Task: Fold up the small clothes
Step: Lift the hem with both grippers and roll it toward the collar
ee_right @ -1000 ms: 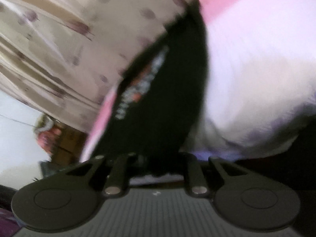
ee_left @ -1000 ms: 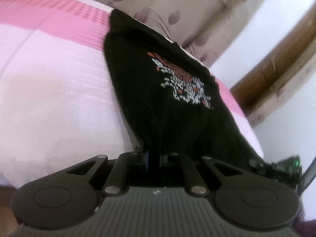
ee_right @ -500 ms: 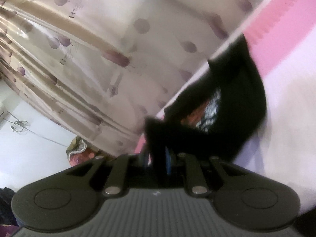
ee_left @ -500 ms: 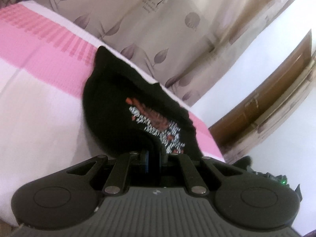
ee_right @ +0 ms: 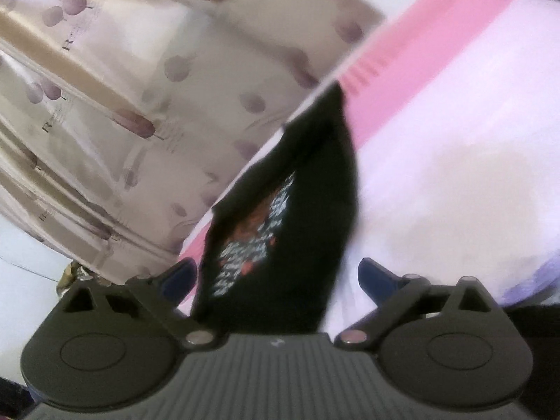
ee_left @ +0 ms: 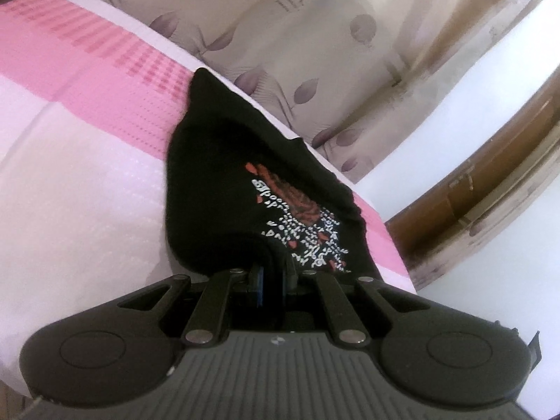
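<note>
My left gripper (ee_left: 272,281): jaws together, clamped on near edge of black shirt (ee_left: 224,182). Shirt lies on bed (ee_left: 77,182), pink/white cover, red-and-white print facing up, far corner reaching toward curtain (ee_left: 297,52). My right gripper (ee_right: 276,280): jaws spread wide apart, nothing clamped; shirt sits between blue fingertips (ee_right: 376,274). Contact w/ either tip can't be told, right view blurred. Wooden door frame (ee_left: 490,189) right of bed.

Bed (ee_left: 70,189) – pink and white textured cover, black printed garment (ee_left: 217,189) lying across it
</note>
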A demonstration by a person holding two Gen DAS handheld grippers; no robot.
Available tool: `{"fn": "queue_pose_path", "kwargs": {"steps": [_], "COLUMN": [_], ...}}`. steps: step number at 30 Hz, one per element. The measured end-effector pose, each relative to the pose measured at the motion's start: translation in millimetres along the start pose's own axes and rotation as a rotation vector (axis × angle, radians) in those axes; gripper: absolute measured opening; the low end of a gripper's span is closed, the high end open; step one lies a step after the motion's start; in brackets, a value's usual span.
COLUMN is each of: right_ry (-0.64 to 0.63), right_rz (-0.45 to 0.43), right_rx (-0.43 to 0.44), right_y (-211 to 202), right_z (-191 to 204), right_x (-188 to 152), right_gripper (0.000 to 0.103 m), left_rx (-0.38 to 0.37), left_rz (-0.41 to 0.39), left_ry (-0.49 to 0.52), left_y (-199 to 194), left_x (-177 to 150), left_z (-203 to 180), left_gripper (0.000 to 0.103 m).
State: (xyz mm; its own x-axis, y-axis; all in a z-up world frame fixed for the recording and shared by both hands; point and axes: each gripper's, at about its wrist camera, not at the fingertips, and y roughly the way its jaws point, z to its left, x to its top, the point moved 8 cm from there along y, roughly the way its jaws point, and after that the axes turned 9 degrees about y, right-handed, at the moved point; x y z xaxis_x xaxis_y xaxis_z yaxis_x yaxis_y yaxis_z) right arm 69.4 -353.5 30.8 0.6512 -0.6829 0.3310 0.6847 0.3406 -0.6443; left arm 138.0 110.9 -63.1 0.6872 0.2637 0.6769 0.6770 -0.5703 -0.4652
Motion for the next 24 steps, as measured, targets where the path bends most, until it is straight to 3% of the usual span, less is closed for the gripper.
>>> {"fn": "queue_pose_path", "kwargs": {"steps": [2,5,9,12,14,15,16,17,18,21,24], "right_ry": [-0.069,-0.312,-0.622,-0.87,-1.003,-1.03,-0.996,-0.884,-0.765,-0.585,-0.337], "right_rz": [0.003,-0.029,0.031,0.011,-0.045,-0.035,-0.024,-0.031,-0.061,-0.174,-0.172], "right_rx": [-0.037,-0.146,-0.232,-0.415,-0.488,-0.54,-0.582,-0.567,-0.526,-0.546,-0.41], "right_y": [10.6,34.0,84.5,119.1,130.3,133.8,131.1,117.5,95.8,25.3,-24.3], "right_z": [13.3,48.7,92.3,96.0,86.4,73.9,61.7,52.4,47.2,29.8,1.5], "right_x": [-4.5,-19.4,-72.2,-107.9,-122.2,-126.0,-124.0,-116.7,-108.0,-87.5,-76.5], "right_gripper": [0.1,0.1,0.099,0.099,0.097,0.076,0.047,0.038,0.036,0.033,0.037], "left_rx": [-0.002,0.006,0.007,0.005,0.004,0.007,0.008,0.004,0.0,0.001,0.0], "left_rz": [-0.002,-0.002,0.0,-0.001,0.002,0.003,0.006,0.009,0.01,0.011,0.018], "left_ry": [-0.014,0.0,-0.01,-0.024,-0.033,-0.037,-0.046,-0.053,-0.057,-0.053,-0.058], "left_y": [-1.1,-2.4,-2.0,-1.9,-1.2,-0.8,-0.7,-1.0,-1.5,-2.7,-0.9], "left_x": [-0.6,-2.6,-5.1,-6.9,-9.3,-10.2,-11.4,-12.2,-12.7,-14.2,-15.6], "left_z": [1.8,-0.3,1.5,5.1,8.1,9.4,11.5,13.2,14.4,17.1,20.2], "left_gripper": [0.009,0.009,0.009,0.009,0.009,0.009,0.009,0.009,0.009,0.009,0.009]}}
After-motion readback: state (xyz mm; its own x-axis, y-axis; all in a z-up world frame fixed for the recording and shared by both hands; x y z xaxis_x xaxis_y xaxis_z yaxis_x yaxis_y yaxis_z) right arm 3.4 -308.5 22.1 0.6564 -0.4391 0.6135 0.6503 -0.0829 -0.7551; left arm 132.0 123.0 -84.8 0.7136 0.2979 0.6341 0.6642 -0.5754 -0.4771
